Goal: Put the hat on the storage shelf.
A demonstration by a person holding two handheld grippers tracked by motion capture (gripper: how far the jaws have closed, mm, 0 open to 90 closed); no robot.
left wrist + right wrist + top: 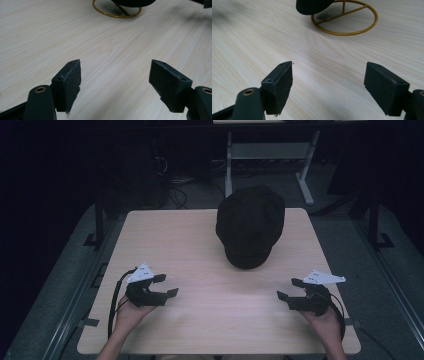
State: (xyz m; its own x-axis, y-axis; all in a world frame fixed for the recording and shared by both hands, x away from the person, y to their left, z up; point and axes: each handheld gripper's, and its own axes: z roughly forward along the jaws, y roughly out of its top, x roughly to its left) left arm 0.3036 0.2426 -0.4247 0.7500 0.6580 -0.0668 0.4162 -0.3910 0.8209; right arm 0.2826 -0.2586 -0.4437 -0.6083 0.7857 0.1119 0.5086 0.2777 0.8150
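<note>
Both sets of jaws are spread wide with nothing in them: left gripper [167, 286] and right gripper [288, 289] sit low over the wooden table [200, 250]. Farther back, a black cap [249, 225] perches on a gold wire stand [344, 18], brim pointing toward the person.

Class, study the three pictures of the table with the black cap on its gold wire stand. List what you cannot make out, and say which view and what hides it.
1. High view: the gold wire stand is hidden under the black cap.
2. Left gripper view: the top edge cuts off the cap and most of the stand's ring.
3. Right gripper view: the top edge cuts off the cap; the stand's upright is lost too.
4. High view: the room beyond the table is too dark to read.
</note>
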